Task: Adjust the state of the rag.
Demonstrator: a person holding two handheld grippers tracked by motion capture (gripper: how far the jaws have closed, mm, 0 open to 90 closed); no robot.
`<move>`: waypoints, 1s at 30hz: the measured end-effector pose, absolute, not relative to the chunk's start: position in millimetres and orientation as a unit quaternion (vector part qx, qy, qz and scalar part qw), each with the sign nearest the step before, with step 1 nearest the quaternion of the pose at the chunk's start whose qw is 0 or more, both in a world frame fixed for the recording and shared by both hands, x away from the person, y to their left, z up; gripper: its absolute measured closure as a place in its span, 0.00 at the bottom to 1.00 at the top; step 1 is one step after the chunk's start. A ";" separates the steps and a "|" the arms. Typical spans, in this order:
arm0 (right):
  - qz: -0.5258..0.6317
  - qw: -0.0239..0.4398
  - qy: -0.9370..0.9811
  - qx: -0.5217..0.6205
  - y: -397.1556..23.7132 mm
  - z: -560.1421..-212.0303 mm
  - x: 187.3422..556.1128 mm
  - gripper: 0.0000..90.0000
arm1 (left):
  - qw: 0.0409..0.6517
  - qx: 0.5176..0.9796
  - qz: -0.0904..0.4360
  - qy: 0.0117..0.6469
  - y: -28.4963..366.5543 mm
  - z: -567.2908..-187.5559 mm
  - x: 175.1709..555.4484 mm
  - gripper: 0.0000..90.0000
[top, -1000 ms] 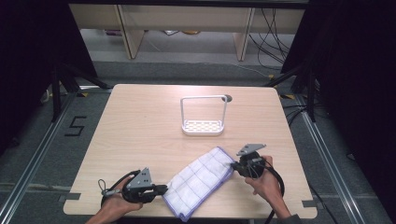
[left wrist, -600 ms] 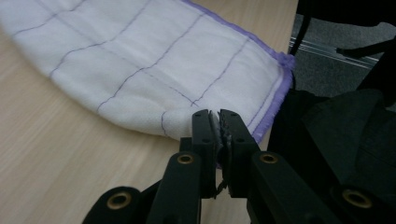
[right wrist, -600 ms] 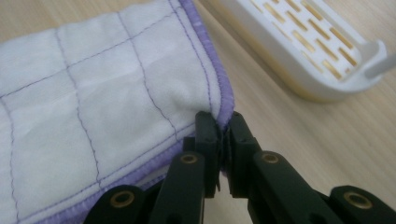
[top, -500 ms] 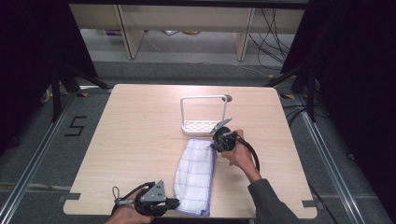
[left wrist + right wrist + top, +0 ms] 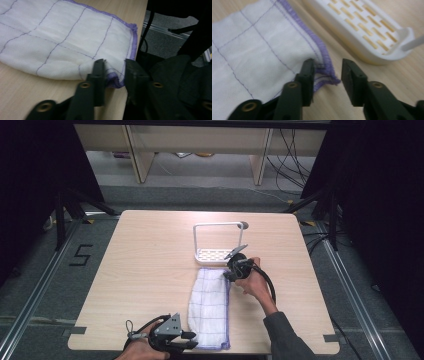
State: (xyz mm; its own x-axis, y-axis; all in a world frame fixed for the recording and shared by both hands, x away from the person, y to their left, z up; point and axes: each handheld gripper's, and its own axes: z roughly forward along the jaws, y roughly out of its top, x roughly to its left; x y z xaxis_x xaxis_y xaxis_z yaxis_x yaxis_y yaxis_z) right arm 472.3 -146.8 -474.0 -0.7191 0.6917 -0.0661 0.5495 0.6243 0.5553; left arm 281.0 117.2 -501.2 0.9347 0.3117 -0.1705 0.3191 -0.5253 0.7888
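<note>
High view is showing the cloth [image 5: 210, 307] lying folded lengthwise on the surface [image 5: 145, 265]. Left claw [image 5: 192, 341] and right claw [image 5: 229, 272] have just been opening, each spread around a corner without pinching, suggesting this fold is finishing.

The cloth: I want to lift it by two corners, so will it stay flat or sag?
The cloth will likely sag: it lies folded and limp on the table, and its corner puckers between the left gripper jaws. It looks thin, so probably light. The stitched purple hem should give the right gripper some purchase.
</note>
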 end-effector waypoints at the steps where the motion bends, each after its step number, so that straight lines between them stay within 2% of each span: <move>1: 0.268 0.141 0.883 0.358 -150.1 -471.6 471.0 0.64 | 0.461 0.868 -0.005 0.185 118.4 -498.1 282.4 0.61; 5: 0.295 0.144 0.859 0.393 -160.0 -461.7 463.8 0.58 | 0.482 0.851 0.015 0.206 124.2 -485.7 294.3 0.52; 9: 0.327 0.145 0.840 0.407 -167.1 -451.4 457.7 0.51 | 0.493 0.836 0.036 0.236 130.4 -476.4 314.9 0.48; 10: 0.350 0.163 0.831 0.401 -168.4 -452.6 457.9 0.51 | 0.492 0.835 0.046 0.241 132.4 -474.7 322.1 0.47; 13: 0.345 0.154 0.831 0.407 -172.2 -448.3 454.8 0.49 | 0.482 0.831 0.088 0.265 138.8 -474.2 344.9 0.46; 17: 0.353 0.157 0.822 0.418 -172.5 -449.8 453.7 0.50 | 0.470 0.821 0.106 0.308 146.0 -482.2 372.7 0.44; 20: 0.342 0.155 0.831 0.410 -170.8 -449.4 452.3 0.55 | 0.455 0.819 0.123 0.328 148.7 -490.2 390.1 0.44; 21: 0.345 0.164 0.833 0.400 -168.9 -451.8 452.4 0.58 | 0.454 0.817 0.120 0.335 148.9 -492.8 395.2 0.43; 24: 0.329 0.151 0.846 0.392 -161.0 -455.2 450.1 0.69 | 0.438 0.821 0.131 0.341 149.7 -495.7 407.5 0.42; 30: 0.297 0.147 0.867 0.373 -148.8 -470.5 453.7 0.82 | 0.436 0.817 0.138 0.350 147.1 -496.9 415.7 0.41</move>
